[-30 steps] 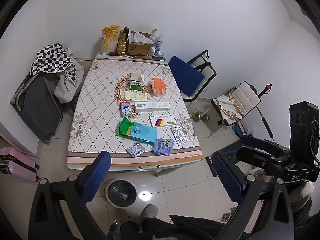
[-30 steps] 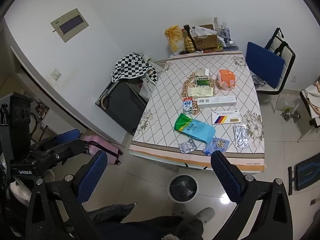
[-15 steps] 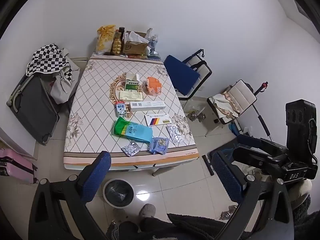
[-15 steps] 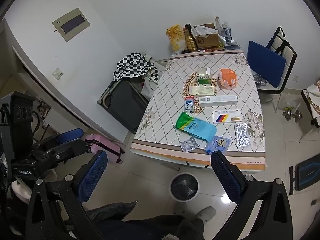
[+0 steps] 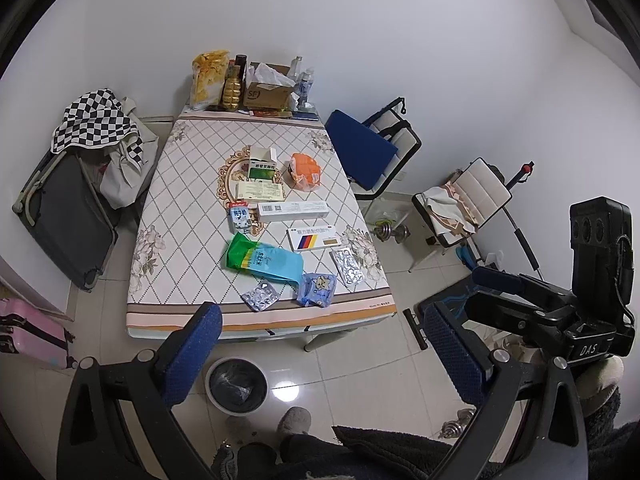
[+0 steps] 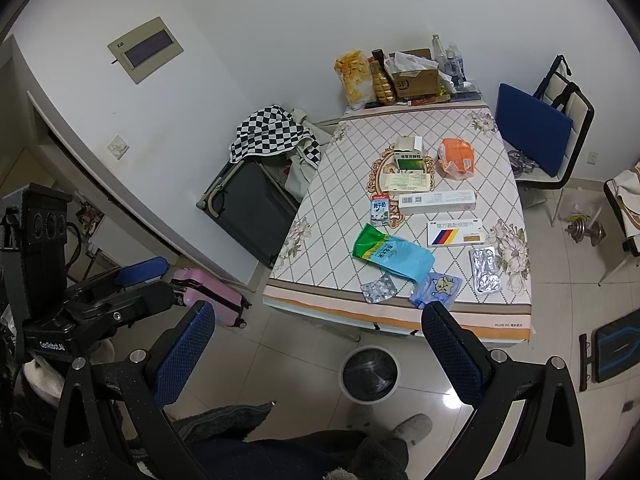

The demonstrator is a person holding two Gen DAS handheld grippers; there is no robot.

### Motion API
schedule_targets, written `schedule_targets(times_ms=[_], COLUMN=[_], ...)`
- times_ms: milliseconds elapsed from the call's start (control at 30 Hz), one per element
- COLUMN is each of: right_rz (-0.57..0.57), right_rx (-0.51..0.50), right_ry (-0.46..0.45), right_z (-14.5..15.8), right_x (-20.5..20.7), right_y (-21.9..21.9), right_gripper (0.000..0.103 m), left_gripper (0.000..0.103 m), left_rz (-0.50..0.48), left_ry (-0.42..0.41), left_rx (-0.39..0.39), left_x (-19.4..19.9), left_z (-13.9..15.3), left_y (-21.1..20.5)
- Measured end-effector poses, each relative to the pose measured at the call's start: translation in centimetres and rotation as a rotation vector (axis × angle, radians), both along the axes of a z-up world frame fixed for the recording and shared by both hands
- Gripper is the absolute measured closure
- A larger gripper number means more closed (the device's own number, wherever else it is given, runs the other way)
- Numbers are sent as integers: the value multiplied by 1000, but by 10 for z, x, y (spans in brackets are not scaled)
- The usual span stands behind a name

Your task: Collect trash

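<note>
Presently no item is in hand: the left gripper (image 5: pixel 320 354) and right gripper (image 6: pixel 318 354) both hang high above the floor, well short of the table (image 5: pixel 188 216), jaws spread wide and empty. Collection has not begun, in my judgement; the step in hand is the approach.

Trash lies scattered on the table: a green-and-blue bag (image 5: pixel 264 262), a blister pack (image 5: pixel 260 297) and a blue wrapper (image 5: pixel 316 289) nearest the table's front edge, a second foil pack (image 5: pixel 348 266) beside them, boxes and an orange wrapper (image 5: pixel 306 170) further back.

The next move calls for lowering one gripper to a front-edge item.

A waste bin (image 5: pixel 237 386) stands on the floor just before the table's front edge; it is lined dark and appears nearly empty.
</note>
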State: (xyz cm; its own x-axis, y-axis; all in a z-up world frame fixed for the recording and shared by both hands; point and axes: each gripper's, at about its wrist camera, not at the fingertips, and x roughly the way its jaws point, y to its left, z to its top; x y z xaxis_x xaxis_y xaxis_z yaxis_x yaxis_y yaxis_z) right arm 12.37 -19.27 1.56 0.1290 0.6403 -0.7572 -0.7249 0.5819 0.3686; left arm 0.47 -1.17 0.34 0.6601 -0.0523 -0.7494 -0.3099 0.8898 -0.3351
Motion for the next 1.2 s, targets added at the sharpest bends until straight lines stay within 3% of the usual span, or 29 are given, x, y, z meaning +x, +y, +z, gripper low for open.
schedule_targets(times_ms=[1200], right_rz=[-18], right_rx=[1], right_ry=[4], right_z=[2], right_x=[0], right_y=[-9], right_gripper=[0], left_gripper=[0], left_rz=[-31], left_ry=[-29], left_rx=[-27], left_x=[-6], left_z=[-2], left_y=[-1])
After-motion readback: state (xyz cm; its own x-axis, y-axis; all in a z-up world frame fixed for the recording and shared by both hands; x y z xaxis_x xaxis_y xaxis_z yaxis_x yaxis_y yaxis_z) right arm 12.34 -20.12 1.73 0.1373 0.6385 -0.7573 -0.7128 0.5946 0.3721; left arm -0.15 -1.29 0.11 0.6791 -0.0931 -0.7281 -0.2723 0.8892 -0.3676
